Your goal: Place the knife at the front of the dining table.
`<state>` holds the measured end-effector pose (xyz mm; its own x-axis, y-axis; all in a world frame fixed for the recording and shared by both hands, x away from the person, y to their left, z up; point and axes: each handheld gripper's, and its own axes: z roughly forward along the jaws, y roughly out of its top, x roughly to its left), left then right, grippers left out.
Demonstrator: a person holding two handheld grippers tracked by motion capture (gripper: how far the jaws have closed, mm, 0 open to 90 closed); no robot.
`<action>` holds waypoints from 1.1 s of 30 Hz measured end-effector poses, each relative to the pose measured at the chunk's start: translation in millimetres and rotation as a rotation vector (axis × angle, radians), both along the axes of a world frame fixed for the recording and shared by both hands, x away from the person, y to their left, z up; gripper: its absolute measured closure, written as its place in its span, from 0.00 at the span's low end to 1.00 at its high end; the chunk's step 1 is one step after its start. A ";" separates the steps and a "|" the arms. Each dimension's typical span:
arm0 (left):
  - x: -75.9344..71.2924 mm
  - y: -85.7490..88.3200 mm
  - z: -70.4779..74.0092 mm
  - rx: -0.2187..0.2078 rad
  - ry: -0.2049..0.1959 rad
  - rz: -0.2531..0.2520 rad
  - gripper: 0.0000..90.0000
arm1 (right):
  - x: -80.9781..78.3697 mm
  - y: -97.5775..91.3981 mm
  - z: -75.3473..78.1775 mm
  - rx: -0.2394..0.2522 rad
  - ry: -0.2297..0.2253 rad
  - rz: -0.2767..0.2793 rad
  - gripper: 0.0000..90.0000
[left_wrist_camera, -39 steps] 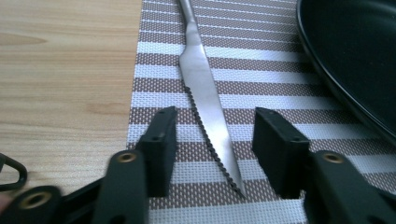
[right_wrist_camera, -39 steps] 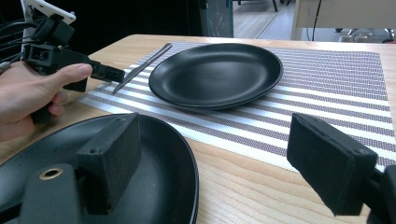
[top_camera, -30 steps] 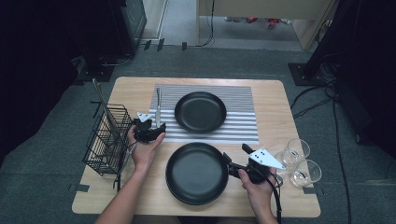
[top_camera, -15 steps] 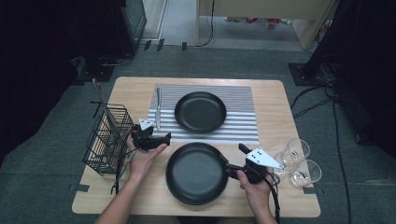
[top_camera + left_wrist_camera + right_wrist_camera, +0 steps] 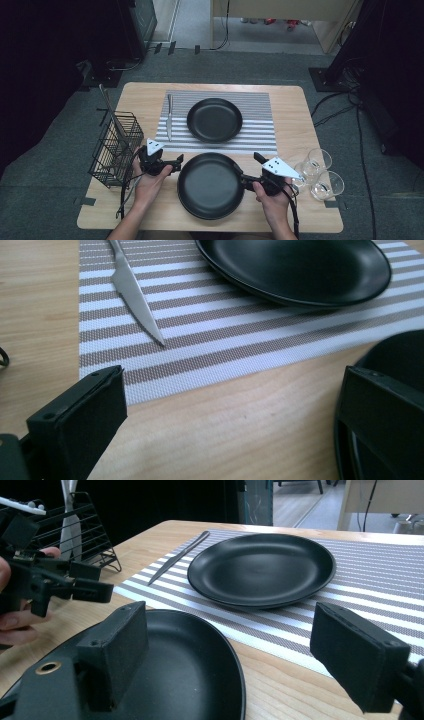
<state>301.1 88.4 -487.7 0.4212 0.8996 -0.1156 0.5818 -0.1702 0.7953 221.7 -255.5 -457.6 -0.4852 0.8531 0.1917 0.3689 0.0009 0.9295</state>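
A large black plate (image 5: pixel 210 186) lies at the table's near edge, and a second black plate (image 5: pixel 215 119) sits on the striped placemat (image 5: pixel 260 135) behind it. A steel knife (image 5: pixel 169 117) lies on the mat's left side, blade toward me. My left gripper (image 5: pixel 176 163) hovers just left of the near plate, pointing right. Its jaws have just been opening and stand wide, with nothing between them (image 5: pixel 232 380). At that plate's right rim my right gripper (image 5: pixel 250 169) is open; the rim (image 5: pixel 235 680) runs between its jaws without being pressed.
A black wire basket (image 5: pixel 115 145) stands at the table's left edge, close behind the left hand. Two clear glasses (image 5: pixel 317 161) (image 5: pixel 330 185) stand at the right edge, beside the right gripper. Cables trail from both grippers toward me.
The left gripper has drawn back from the knife's tip toward me and the near plate, and its jaws have spread. The knife stays on the mat. The right gripper has not moved.
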 end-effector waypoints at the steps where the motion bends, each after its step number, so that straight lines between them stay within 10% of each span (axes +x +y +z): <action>1: -2.4 0.4 -0.1 0.006 -0.002 0.000 0.00 | 0.2 1.0 0.7 0.001 0.002 0.001 0.17; 33: -44.1 18.6 -17.7 0.014 0.019 -0.019 0.00 | 9.2 24.6 13.0 -0.004 -0.011 0.056 0.17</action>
